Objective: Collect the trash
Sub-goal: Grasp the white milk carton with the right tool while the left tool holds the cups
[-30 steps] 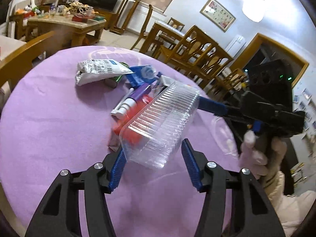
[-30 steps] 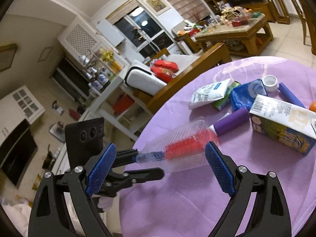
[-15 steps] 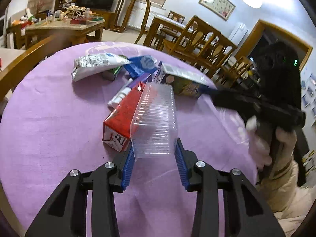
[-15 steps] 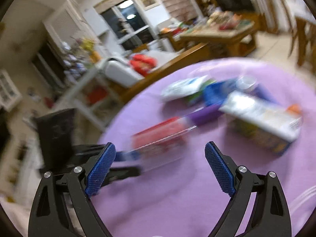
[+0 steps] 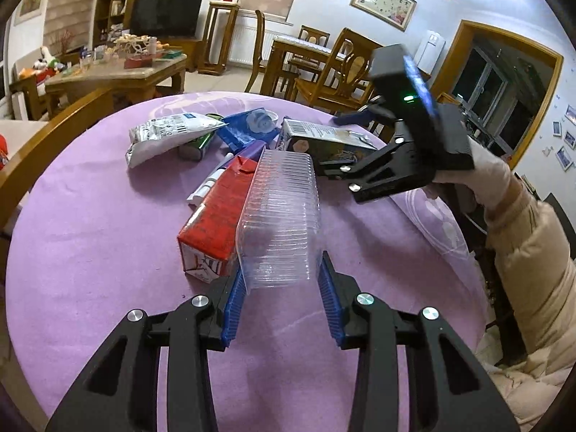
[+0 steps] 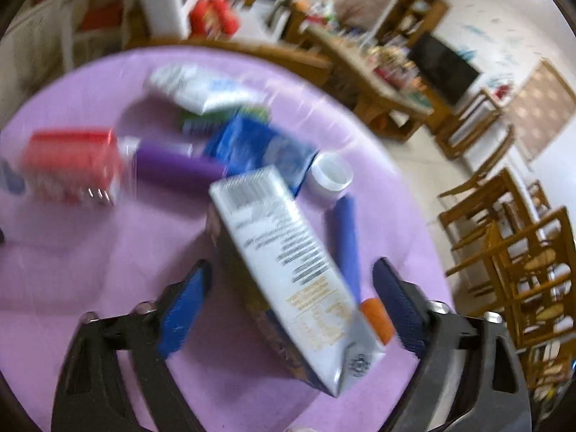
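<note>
Purple tablecloth (image 5: 90,252) covers the round table. Background: wooden coffee table (image 5: 118,75) with clutter, TV (image 5: 165,14), dining chairs (image 5: 338,68), framed picture (image 5: 383,1).

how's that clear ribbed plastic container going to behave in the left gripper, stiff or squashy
Probably squashy: the clear ribbed container looks thin-walled, so the left gripper pinching one end could buckle it. It likely weighs very little, since it looks empty and sticks out from that end grip. The smooth plastic may slip, though the ribs should give the blue pads some bite.

No legible text on any packaging.
</note>
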Motion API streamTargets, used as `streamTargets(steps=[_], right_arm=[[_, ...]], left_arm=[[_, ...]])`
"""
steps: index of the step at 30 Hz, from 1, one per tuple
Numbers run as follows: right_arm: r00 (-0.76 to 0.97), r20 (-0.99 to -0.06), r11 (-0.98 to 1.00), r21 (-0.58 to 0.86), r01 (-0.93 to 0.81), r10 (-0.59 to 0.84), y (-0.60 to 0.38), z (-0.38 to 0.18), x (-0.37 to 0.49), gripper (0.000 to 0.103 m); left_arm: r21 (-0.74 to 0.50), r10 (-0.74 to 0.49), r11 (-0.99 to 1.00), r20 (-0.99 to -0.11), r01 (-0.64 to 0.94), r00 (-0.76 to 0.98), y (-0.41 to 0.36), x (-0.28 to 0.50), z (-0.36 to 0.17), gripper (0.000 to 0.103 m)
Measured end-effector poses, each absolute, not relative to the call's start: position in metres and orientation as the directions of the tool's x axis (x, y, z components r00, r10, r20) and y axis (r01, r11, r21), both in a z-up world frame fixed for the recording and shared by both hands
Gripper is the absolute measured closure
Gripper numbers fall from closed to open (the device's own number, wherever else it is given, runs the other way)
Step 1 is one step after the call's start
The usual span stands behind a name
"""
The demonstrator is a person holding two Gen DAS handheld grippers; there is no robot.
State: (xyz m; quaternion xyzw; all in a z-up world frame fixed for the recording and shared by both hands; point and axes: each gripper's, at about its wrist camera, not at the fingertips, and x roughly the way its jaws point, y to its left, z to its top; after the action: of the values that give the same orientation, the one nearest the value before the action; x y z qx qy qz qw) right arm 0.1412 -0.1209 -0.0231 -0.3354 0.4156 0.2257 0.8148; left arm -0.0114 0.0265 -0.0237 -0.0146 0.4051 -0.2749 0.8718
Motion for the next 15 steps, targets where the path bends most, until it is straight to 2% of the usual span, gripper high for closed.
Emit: streamTargets(steps=[2, 3, 4, 10, 15], right_arm=[[0.556, -0.827, 0.669, -0.371, -0.644, 0.077, -0.122, -0.024, 0.141, 0.046], [0.551, -0.830, 0.675, -0.358, -0.645, 0.086, -0.123, -0.023, 0.140, 0.060], [0.538, -0.836, 0.688, -0.329, -0.647, 0.106, -0.123, -0.021, 0.139, 0.062], [0.546, -0.813, 0.769, -0.214, -0.602, 0.201, -0.126, -0.009, 0.108, 0.062], [0.597, -0.708, 0.857, 0.024, -0.515, 0.378, -0.147, 0.023, 0.079, 0.062]], left_arm=[[-0.237, -0.490, 0.847, -0.694, 0.476, 0.527, 0.025, -0.013, -0.024, 0.065], [-0.231, -0.489, 0.848, -0.691, 0.477, 0.533, 0.023, -0.013, -0.024, 0.065], [-0.229, -0.489, 0.848, -0.688, 0.478, 0.537, 0.022, -0.013, -0.023, 0.065], [-0.233, -0.496, 0.848, -0.663, 0.476, 0.561, 0.018, -0.013, -0.020, 0.065], [-0.238, -0.501, 0.851, -0.636, 0.469, 0.587, 0.016, -0.016, -0.015, 0.065]])
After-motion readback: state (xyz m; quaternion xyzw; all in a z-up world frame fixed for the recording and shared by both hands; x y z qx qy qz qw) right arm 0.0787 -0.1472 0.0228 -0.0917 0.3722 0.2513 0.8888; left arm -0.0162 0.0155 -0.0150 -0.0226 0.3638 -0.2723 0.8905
